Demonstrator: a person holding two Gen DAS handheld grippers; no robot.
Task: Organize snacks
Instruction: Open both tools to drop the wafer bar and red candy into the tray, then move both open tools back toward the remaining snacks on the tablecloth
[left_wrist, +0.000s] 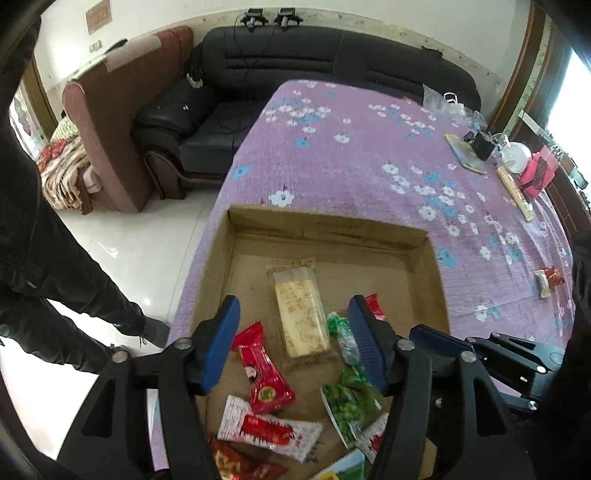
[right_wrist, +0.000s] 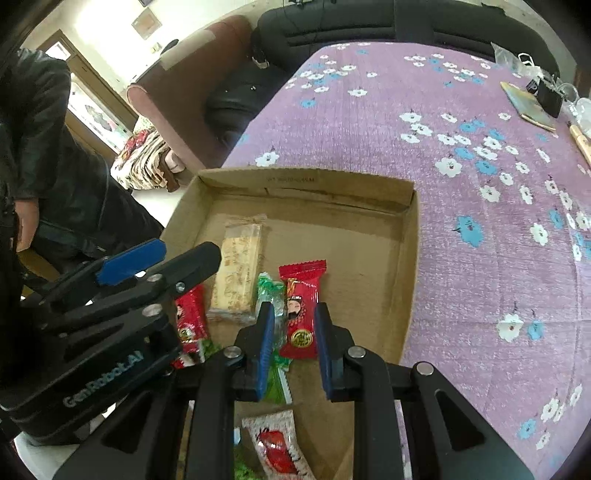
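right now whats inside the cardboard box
The cardboard box holds a pale biscuit bar, red packets, green packets and a white-and-red packet. The near end is hidden behind the grippers, so more may lie there.

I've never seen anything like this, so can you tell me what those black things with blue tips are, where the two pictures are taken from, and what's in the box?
They are two pinching tools; a person holds one in each hand. Each has a camera looking along its two blue fingers. One picture comes from the left gripper, the other from the right gripper. Both hang over a cardboard box on a purple flowered cloth. Snacks lie in the box: a pale biscuit pack, red packets, green packets. The left gripper is open and holds nothing. The right gripper pinches a red snack packet.
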